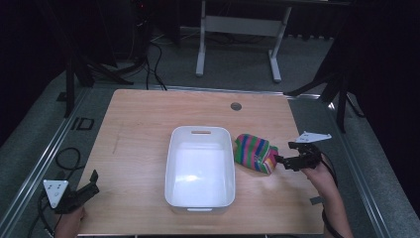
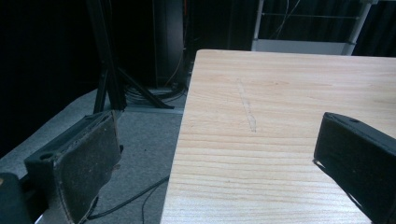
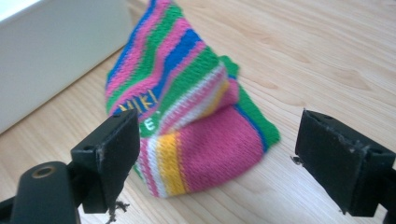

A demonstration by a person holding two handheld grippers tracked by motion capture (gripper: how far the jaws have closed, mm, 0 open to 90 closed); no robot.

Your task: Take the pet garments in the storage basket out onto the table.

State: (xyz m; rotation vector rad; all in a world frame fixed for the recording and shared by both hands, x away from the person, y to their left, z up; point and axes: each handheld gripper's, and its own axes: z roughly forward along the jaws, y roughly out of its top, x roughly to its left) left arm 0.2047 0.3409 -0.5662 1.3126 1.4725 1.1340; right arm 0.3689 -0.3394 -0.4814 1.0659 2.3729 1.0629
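The striped knitted cloth (image 3: 196,112) lies bunched on the bench (image 3: 327,56), just ahead of the right gripper (image 3: 219,158) and partly between its fingers (image 3: 116,149); the near pink and yellow end of the cloth reaches into the gap, close against the left-hand finger in the right gripper view, though whether it touches that finger cannot be told; the other finger stands clear of the cloth with bare wood between; these fingers are spread wide and clamp nothing. In the high view the cloth (image 1: 255,152) sits just beside the right wall of the white tub (image 1: 200,198), and the right gripper (image 1: 282,160) points at it from the side away from the tub, its tips just short of the cloth's edge.

The left gripper (image 1: 93,181) hangs over the near left corner of the bench (image 1: 143,119), well apart from the cloth and with the tub between; in the left gripper view its fingers (image 2: 88,163) are spread wide with nothing between them, one over the grey floor (image 2: 140,140) beyond the bench edge, the other over the bare wood (image 2: 280,102).
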